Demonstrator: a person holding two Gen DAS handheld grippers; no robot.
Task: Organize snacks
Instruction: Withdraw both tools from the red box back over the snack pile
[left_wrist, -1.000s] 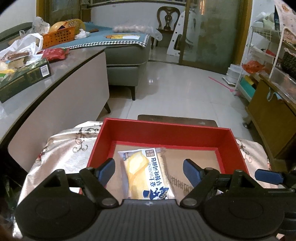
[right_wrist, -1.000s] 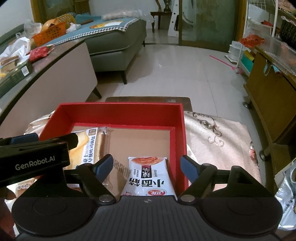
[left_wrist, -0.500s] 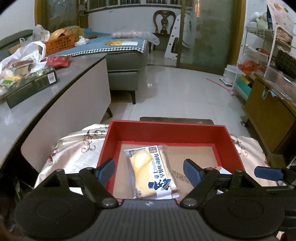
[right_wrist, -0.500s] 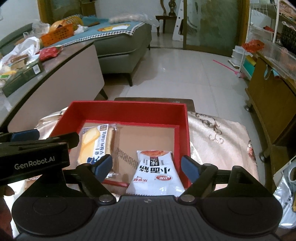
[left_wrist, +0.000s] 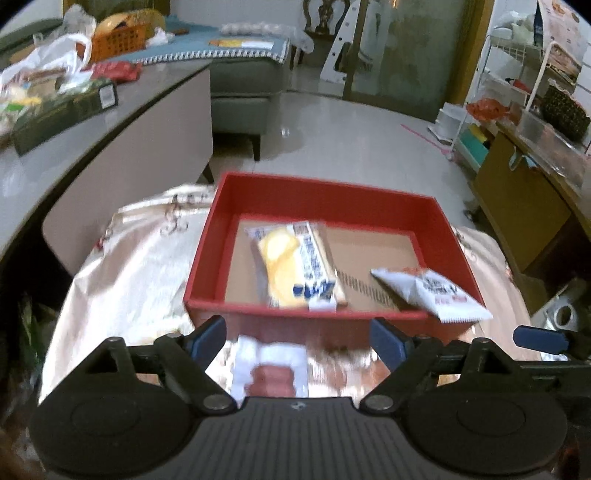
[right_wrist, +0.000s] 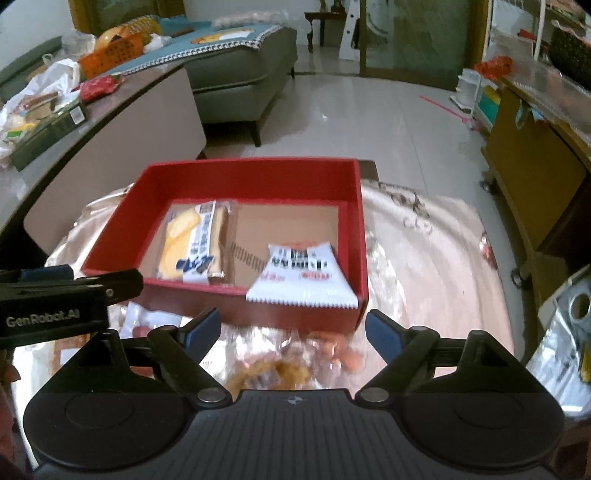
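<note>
The red box (left_wrist: 325, 201) sits on a shiny patterned tablecloth (left_wrist: 125, 266) and holds two snacks. A yellow cake packet with blue lettering (left_wrist: 295, 266) lies flat on the brown floor of the box, toward its left side. A white snack pouch with red print (right_wrist: 301, 277) lies at the right, its serrated lower edge resting up on the near wall of the box.

The left gripper (left_wrist: 297, 338) hangs just in front of the box's near wall. Its jaws have just been opening and stand apart with nothing gripped; below them, on the cloth, lies a blurred white-and-red packet (left_wrist: 271, 367). The right gripper (right_wrist: 293, 332) is likewise released, its jaws having just widened, empty over a clear bag of orange and yellow snacks (right_wrist: 280, 363) on the cloth.

Beyond stand a grey counter (right_wrist: 110, 122) with bags and a grey sofa (right_wrist: 236, 74).
</note>
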